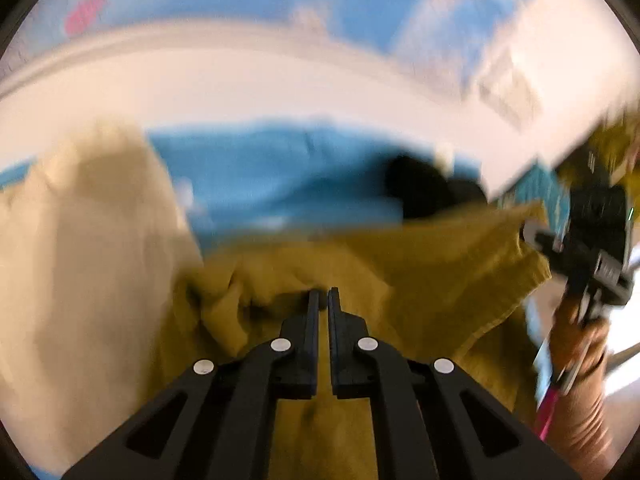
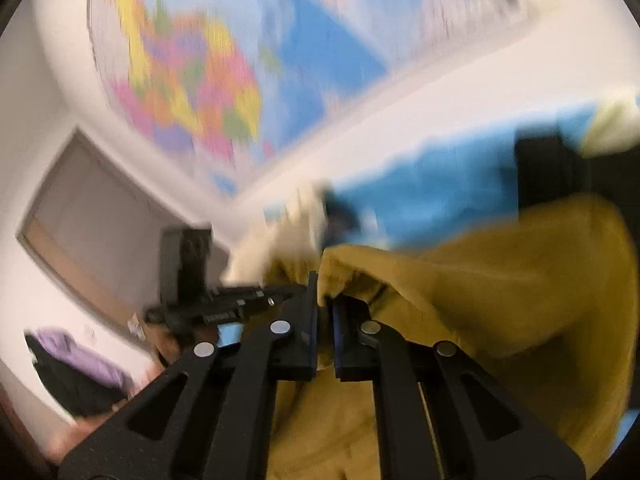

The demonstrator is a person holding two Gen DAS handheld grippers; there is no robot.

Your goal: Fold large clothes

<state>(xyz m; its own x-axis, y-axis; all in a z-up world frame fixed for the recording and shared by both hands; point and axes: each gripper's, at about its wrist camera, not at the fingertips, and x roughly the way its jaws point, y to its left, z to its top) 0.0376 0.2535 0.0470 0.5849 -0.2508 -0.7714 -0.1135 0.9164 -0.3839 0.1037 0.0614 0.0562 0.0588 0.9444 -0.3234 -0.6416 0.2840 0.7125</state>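
A mustard-yellow garment hangs lifted between both grippers; both views are motion-blurred. My left gripper is shut on a bunched edge of it. My right gripper is shut on another edge of the same garment, which drapes to the right. The right gripper also shows at the right edge of the left wrist view, and the left gripper at the left of the right wrist view, close beside the right one.
A cream cloth, a blue cloth and a dark item lie behind the garment. A wall map hangs behind. Purple and black clothing lies at lower left.
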